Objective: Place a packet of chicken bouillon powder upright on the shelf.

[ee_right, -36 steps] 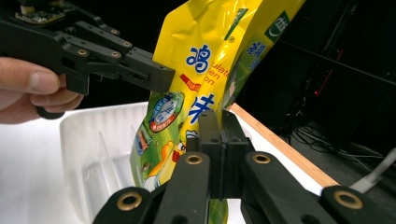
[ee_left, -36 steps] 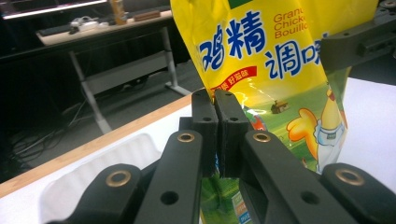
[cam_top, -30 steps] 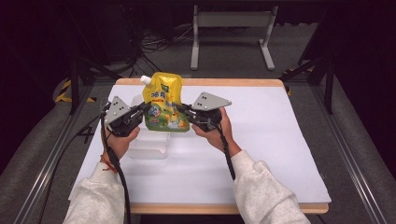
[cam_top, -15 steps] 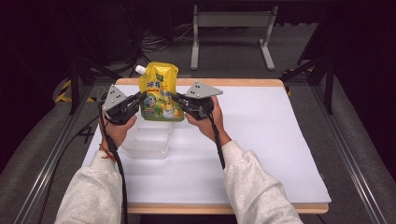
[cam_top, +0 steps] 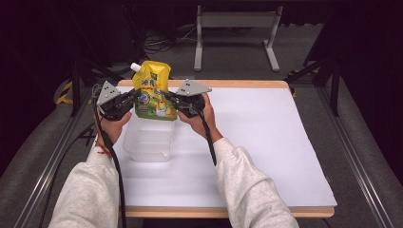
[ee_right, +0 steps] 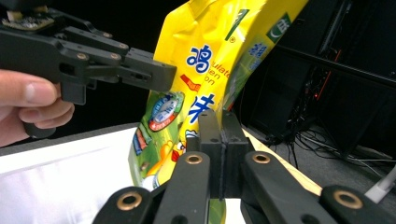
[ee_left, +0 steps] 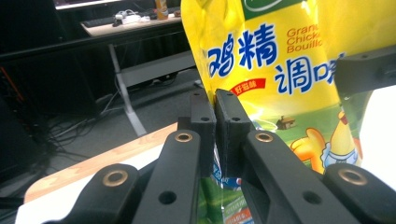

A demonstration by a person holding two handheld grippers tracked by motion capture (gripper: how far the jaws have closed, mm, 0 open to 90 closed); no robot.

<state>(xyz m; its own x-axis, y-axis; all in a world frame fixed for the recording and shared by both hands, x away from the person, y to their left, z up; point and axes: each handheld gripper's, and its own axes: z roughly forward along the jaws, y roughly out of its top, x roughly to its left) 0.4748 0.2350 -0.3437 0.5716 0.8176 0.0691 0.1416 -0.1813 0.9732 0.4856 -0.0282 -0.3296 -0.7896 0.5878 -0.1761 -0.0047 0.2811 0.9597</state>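
Both jaws clamped tight, the left hand-held gripper (cam_top: 134,96) and the right hand-held gripper (cam_top: 169,98) pinch opposite side edges of a glossy yellow chicken bouillon pouch (cam_top: 153,92), upright in the air over a clear plastic container (cam_top: 148,138) near the table's (cam_top: 266,142) far left corner; its white right half lies open.
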